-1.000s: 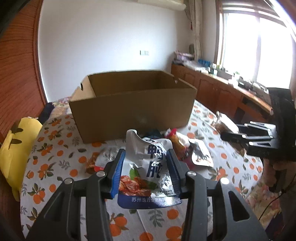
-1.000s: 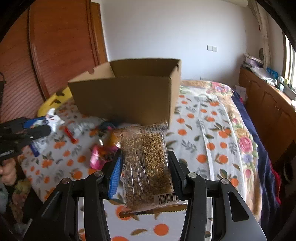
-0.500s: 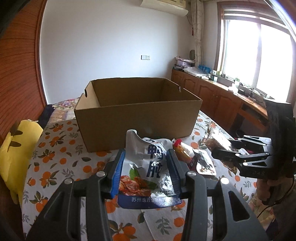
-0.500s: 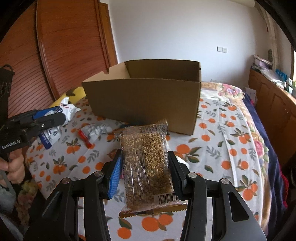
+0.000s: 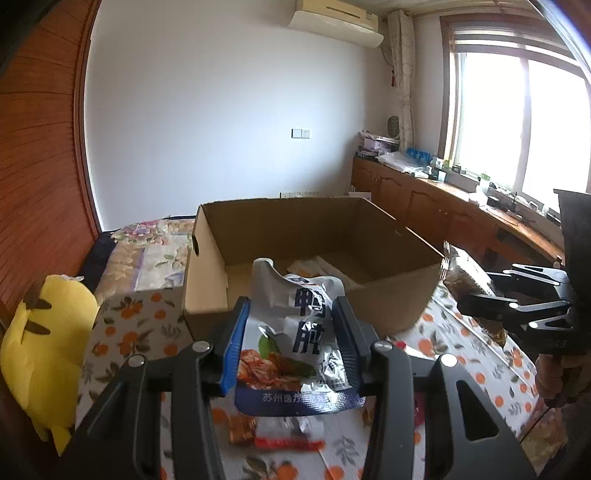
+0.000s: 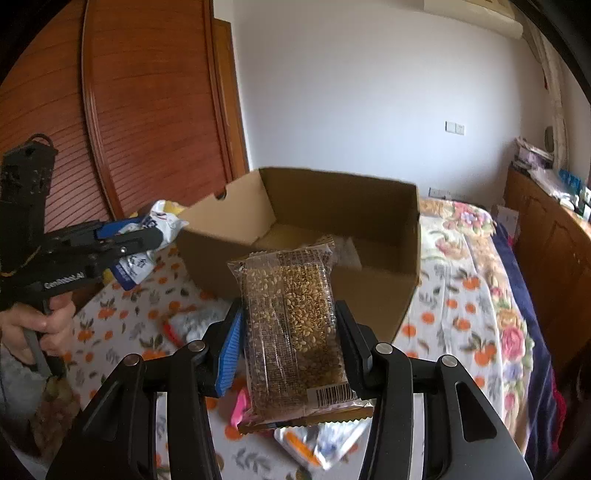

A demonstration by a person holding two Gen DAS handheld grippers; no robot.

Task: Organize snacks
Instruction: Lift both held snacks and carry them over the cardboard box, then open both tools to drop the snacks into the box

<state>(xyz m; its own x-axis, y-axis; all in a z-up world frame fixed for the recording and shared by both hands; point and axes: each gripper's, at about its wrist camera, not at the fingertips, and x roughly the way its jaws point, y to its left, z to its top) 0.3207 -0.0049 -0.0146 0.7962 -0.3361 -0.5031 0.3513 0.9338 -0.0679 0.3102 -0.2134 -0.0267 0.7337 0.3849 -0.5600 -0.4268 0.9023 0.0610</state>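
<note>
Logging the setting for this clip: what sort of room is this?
Most likely a home bedroom: a bed with floral bedding, a wall air conditioner, and wooden cabinets under the window.

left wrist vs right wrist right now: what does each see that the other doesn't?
Left wrist only: the yellow plush toy, the window and the air conditioner.

Right wrist only: the wooden sliding door and the hand gripping the left tool.

Both: the open cardboard box, the orange-print cloth, the left gripper shut on the white-and-blue snack pouch, and the right gripper shut on the sesame bar pack.
</note>
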